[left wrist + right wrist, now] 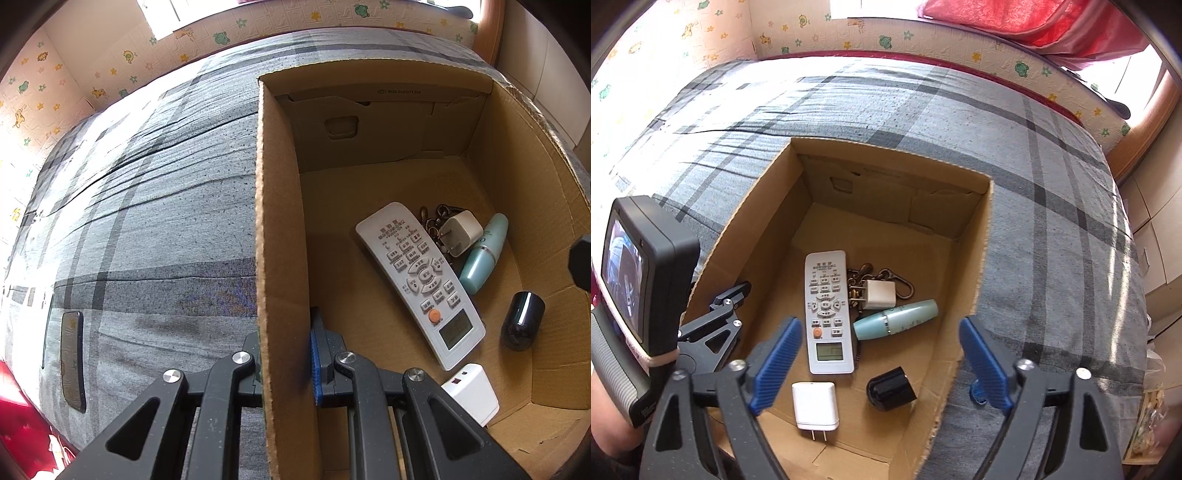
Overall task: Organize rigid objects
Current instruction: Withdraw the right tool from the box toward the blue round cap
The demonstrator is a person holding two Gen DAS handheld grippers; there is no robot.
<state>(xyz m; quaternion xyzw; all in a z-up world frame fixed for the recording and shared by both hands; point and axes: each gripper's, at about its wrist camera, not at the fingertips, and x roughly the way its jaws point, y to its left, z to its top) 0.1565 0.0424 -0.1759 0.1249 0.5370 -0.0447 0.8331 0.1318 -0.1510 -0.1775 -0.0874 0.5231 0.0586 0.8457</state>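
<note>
An open cardboard box (280, 221) stands on a grey plaid bed. On its floor lie a white remote (827, 314), a small white plug (877, 293) on brass key clasps (882, 275), a teal bottle (897, 319), a black cap (890, 387) and a white charger (815, 404). My left gripper (288, 354) is shut on the box's left wall, one finger on each side of it. It also shows in the right wrist view as the left gripper (727, 299) at the box rim. My right gripper (879, 325) hangs open above the box with nothing in it.
A dark phone (72, 362) lies face up on the bedspread (147, 221) left of the box. Red fabric (1034, 22) sits at the bed's far edge. Patterned wall padding (923, 40) runs behind the bed, and a wooden post (491, 33) stands at its corner.
</note>
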